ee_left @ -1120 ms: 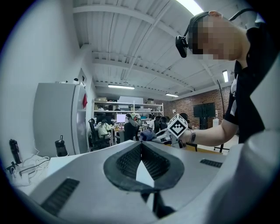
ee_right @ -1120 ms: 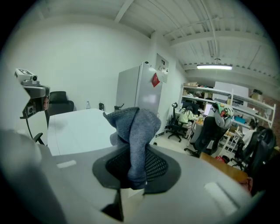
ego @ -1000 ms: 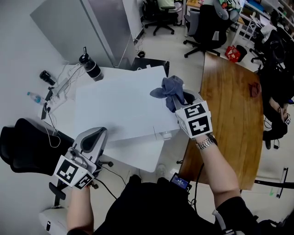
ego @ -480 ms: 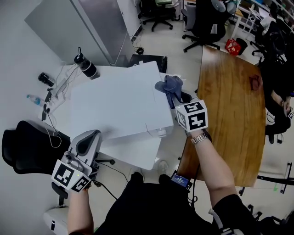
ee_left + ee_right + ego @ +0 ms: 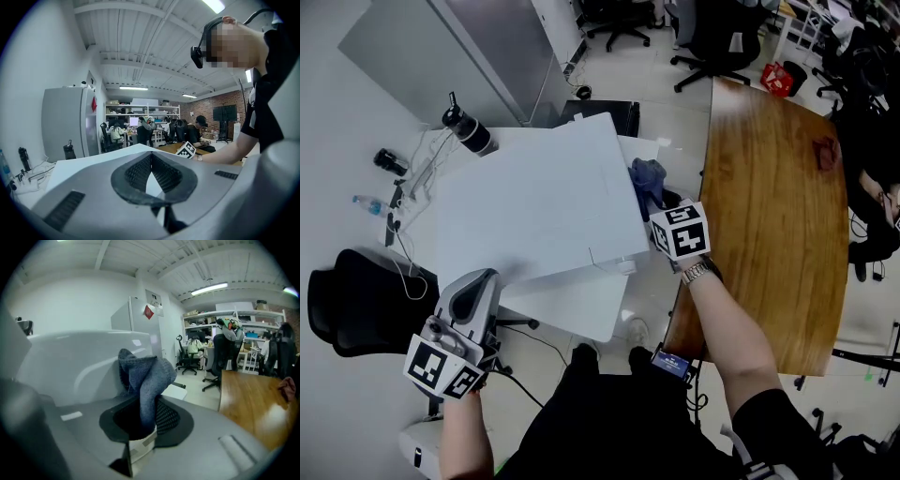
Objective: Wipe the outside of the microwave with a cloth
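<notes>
The white microwave [image 5: 534, 197] stands on a white table, seen from above in the head view. My right gripper [image 5: 661, 202] is shut on a blue-grey cloth [image 5: 649, 178] and holds it against the microwave's right side, just below the top edge. In the right gripper view the cloth [image 5: 145, 376] stands up between the pads, with the microwave's white wall [image 5: 79, 366] close behind it. My left gripper [image 5: 473, 291] hangs off the microwave's near left corner, its jaws together and holding nothing. The left gripper view looks level across the microwave's top [image 5: 93, 164].
A black bottle [image 5: 464, 127], a small water bottle [image 5: 367, 202] and cables [image 5: 412, 187] lie on the table's far left. A long wooden table [image 5: 769, 187] runs along the right. A black chair [image 5: 356, 300] stands at left, a grey cabinet [image 5: 441, 47] behind.
My right gripper has gone down with the cloth, from the microwave's top right edge onto its right side. The left gripper has hardly moved.
</notes>
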The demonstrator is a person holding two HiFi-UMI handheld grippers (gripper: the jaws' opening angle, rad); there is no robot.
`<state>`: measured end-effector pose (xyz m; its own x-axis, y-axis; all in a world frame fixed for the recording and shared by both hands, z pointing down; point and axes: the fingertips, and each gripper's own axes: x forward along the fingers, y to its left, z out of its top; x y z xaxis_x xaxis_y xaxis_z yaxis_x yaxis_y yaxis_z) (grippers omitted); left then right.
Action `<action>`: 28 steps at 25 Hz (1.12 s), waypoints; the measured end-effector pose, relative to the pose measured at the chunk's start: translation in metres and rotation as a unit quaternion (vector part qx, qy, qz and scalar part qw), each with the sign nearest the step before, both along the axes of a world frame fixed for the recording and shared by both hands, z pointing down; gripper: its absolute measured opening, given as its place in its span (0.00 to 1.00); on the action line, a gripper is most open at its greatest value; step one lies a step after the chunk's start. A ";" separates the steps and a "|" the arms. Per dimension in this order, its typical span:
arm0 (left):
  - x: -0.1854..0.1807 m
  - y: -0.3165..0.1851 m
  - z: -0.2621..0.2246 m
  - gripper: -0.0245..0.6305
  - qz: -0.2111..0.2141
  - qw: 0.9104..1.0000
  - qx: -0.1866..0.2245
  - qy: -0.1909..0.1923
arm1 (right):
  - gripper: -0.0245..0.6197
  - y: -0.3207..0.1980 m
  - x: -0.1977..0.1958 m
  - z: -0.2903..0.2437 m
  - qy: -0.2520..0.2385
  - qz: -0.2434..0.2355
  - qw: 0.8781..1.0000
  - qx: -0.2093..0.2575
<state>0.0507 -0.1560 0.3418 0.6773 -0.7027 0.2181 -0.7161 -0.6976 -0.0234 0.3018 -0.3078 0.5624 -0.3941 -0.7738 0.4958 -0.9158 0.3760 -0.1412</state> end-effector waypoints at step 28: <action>-0.023 0.016 0.002 0.04 -0.054 0.998 -0.002 -0.006 | 0.14 0.007 0.013 0.091 0.072 0.012 0.989 -0.130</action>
